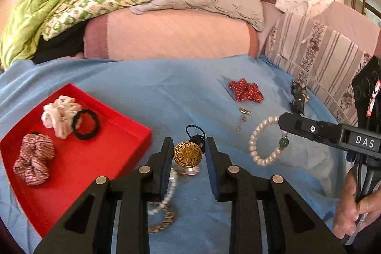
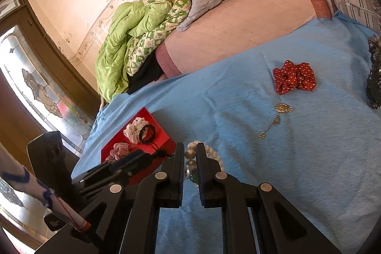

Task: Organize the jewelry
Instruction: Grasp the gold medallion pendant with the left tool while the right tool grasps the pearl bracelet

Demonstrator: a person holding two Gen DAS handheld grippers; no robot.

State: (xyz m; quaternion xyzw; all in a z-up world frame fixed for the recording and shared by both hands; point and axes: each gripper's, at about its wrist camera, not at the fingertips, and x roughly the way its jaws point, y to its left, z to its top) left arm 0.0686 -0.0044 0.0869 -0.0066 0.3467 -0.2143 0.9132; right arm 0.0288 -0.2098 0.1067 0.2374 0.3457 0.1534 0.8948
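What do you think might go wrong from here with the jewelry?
The right tool pinches the pearl bracelet only at one edge; lifted, it may slip free. The gold medallion hair tie sits between the fingers of the left tool with gaps either side, so it might drop short of the red tray.

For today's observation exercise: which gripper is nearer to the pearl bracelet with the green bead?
Right. The right gripper is at the pearl bracelet, its closed fingers around the beads; the left gripper is off to the bracelet's side, around a gold medallion.
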